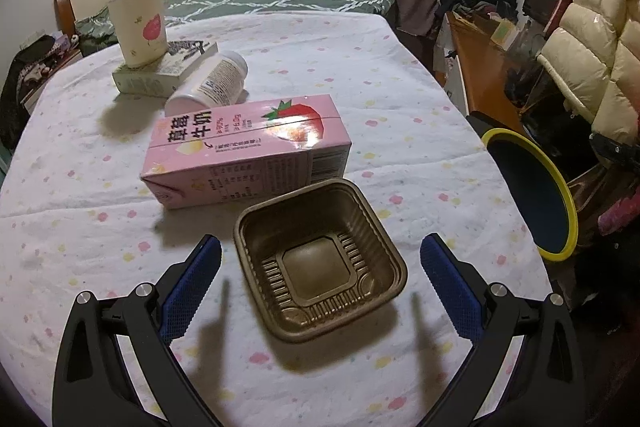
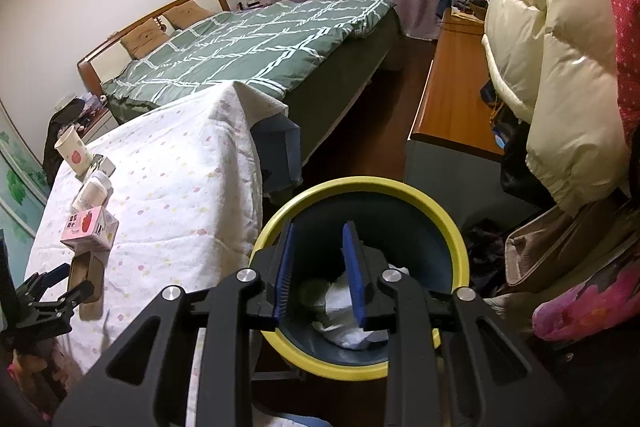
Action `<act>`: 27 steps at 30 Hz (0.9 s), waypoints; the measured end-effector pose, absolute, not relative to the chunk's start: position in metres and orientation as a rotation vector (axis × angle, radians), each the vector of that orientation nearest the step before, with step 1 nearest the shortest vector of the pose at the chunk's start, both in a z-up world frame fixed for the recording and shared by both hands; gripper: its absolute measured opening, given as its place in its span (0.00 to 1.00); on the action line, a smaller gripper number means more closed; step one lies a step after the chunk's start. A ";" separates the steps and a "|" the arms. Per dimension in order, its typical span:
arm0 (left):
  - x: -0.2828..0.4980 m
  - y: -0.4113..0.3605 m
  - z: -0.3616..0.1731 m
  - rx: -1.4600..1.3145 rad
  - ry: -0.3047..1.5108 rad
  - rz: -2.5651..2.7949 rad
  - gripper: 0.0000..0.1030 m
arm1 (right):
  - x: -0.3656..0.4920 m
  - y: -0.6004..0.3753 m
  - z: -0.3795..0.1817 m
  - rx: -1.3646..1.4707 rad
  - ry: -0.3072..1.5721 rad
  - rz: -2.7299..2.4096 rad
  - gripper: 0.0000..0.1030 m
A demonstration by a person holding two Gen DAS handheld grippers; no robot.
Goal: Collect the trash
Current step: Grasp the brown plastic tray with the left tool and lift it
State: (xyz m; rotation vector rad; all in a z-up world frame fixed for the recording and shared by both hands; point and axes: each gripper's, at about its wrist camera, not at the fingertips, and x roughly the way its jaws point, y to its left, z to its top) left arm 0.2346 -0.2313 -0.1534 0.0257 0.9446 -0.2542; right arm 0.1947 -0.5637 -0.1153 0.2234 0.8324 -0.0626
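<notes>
An empty brown plastic tray [image 1: 316,267] lies on the tablecloth between the wide-apart fingers of my left gripper [image 1: 320,242], which is open and does not touch it. Just behind the tray, a pink strawberry milk carton [image 1: 248,147] lies on its side. My right gripper [image 2: 319,225] hangs over the yellow-rimmed bin [image 2: 360,187], its pads a little apart with nothing between them. Crumpled white paper [image 2: 348,311] lies at the bottom of the bin. The right wrist view also shows the left gripper [image 2: 60,283] at the tray [image 2: 82,269].
A white pill bottle [image 1: 212,79] lies behind the carton. A paper cup [image 1: 140,23] stands on a book [image 1: 168,69]. The bin [image 1: 532,195] sits off the table's right edge [image 1: 480,147]. A bed, a wooden bench and hanging coats fill the room beyond.
</notes>
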 end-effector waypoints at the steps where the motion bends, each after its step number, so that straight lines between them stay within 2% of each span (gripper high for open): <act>1: 0.236 -0.232 -0.155 0.029 0.948 -0.250 0.95 | 0.195 -0.563 -0.116 0.224 0.835 -0.061 0.23; 5: 0.240 -0.231 -0.159 0.030 0.960 -0.250 0.93 | 0.196 -0.563 -0.118 0.227 0.841 -0.057 0.23; 8: 0.241 -0.231 -0.162 0.030 0.980 -0.261 0.77 | 0.196 -0.562 -0.120 0.231 0.844 -0.053 0.23; 9: 0.241 -0.231 -0.163 0.025 0.984 -0.266 0.76 | 0.196 -0.562 -0.120 0.232 0.845 -0.052 0.23; 27: 0.216 -0.260 -0.128 0.080 0.919 -0.415 0.75 | 0.152 -0.556 -0.130 0.278 0.813 -0.065 0.24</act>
